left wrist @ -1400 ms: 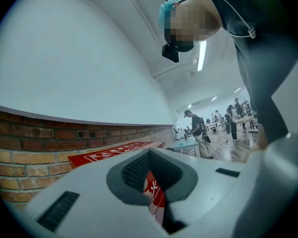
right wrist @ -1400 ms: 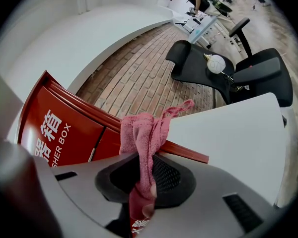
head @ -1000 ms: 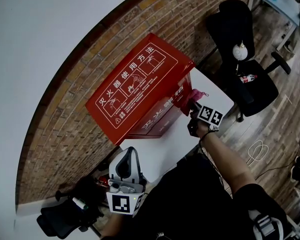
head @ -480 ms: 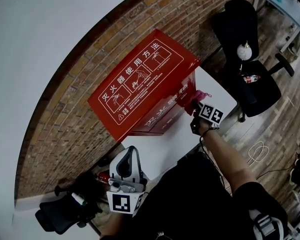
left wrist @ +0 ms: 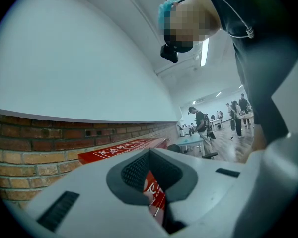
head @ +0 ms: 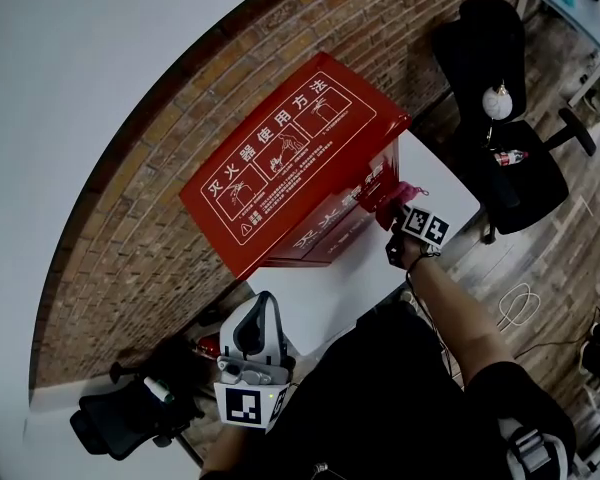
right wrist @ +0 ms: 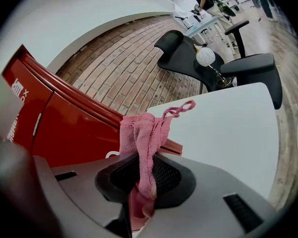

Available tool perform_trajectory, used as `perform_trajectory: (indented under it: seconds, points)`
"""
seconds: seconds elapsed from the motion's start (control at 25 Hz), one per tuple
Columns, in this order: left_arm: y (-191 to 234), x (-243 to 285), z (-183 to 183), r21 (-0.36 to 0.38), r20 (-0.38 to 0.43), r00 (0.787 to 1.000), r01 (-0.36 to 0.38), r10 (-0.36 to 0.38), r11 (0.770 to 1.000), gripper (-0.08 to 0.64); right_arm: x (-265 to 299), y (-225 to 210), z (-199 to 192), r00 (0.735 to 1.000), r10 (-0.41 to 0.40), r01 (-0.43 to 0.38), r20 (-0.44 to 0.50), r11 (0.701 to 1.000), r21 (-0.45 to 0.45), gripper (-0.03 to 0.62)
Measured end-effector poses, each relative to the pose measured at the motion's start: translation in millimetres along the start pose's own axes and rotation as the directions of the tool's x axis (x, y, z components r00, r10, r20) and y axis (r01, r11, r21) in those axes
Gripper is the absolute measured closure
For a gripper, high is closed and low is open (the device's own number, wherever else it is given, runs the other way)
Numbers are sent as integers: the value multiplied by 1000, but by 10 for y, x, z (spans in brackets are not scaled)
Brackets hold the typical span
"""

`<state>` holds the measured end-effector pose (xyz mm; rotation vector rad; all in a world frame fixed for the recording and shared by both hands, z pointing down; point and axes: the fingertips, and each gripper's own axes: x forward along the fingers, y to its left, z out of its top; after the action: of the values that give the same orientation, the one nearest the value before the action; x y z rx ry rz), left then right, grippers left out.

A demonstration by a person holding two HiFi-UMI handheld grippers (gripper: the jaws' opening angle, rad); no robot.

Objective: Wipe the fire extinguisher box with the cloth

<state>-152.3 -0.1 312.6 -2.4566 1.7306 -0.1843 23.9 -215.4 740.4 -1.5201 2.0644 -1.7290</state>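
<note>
The red fire extinguisher box (head: 298,156) lies on a white table (head: 325,303) against the brick wall, its printed white instructions facing up. A pink cloth (head: 392,194) presses on the box's front face near its right end, and my right gripper (head: 390,208) is shut on it. In the right gripper view the cloth (right wrist: 145,135) rises bunched out of the right gripper (right wrist: 146,180), touching the box's red side (right wrist: 54,123). My left gripper (head: 251,330) hangs low by the table's near edge, shut and holding nothing. The left gripper (left wrist: 151,182) looks toward the box top (left wrist: 121,150) from a distance.
A black office chair (head: 510,158) stands right of the table with a white ball and a bottle on it. Another dark chair (head: 130,423) sits at lower left. A brick wall (head: 130,238) backs the box. A pale cable (head: 515,303) lies on the wooden floor.
The head view has drifted a little, so box and right gripper sit slightly higher and further right. The cloth stays against the box front. The left gripper has not moved.
</note>
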Motion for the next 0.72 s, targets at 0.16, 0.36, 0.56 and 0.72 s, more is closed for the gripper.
perform_trajectory:
  seconds: [0.16,0.36,0.56,0.72]
  points:
    - [-7,2,2,1,-4,1000,-4,4,1000,526,34,-61,-39,1000,-10,11,-8,1000,22,518]
    - [-12,30,-10,-22,-25,1000,-15,15,1000,526,91,-127,-75,1000,-26,27,-12,999,39,518]
    - [-30,54,35,-10,-6,1000,-16,16,1000,526,155,-214,-121,999,-47,48,-27,998,38,518]
    - [-35,49,0,-7,-17,1000,-24,24,1000,526,212,-292,-136,997,-64,66,-36,997,46,518]
